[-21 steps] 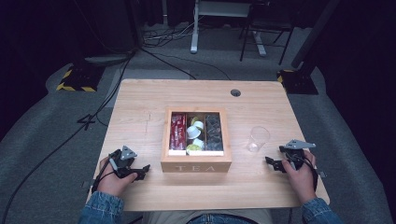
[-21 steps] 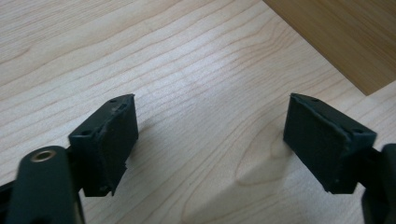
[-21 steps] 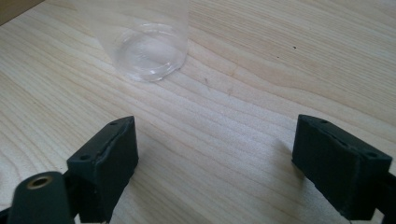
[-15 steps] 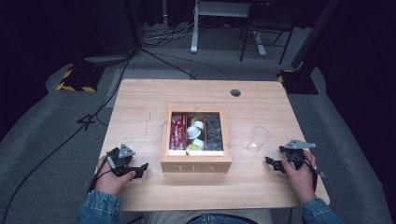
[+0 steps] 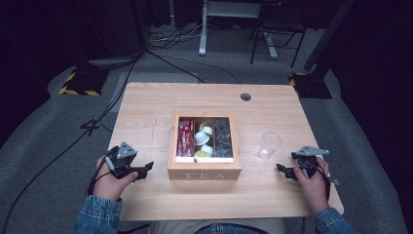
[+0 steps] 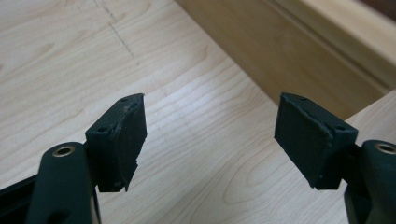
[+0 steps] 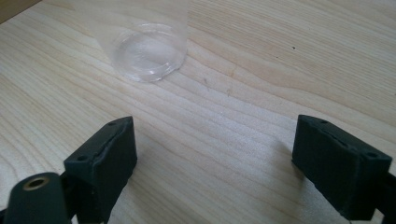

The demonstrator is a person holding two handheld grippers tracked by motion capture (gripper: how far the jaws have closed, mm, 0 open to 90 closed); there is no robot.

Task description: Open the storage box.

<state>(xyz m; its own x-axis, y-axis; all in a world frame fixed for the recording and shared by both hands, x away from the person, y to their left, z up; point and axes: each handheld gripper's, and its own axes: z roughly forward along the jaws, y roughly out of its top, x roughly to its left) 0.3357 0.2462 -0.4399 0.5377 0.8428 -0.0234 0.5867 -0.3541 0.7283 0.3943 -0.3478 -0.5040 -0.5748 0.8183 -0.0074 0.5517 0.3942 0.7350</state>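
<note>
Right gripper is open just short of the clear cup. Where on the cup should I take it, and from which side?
Grip the clear cup by its side wall, about mid-height, coming in level from the right gripper's own side, the near right. It stands upright on the table, apart from the tea box, so that side looks unobstructed. The wall looks thin, so close gently.

A black-and-yellow striped block [image 5: 78, 84] is sitting on the grey floor beyond the table's far left corner, while black cables [image 5: 160, 58] are trailing past white desk legs [image 5: 202, 29].
</note>
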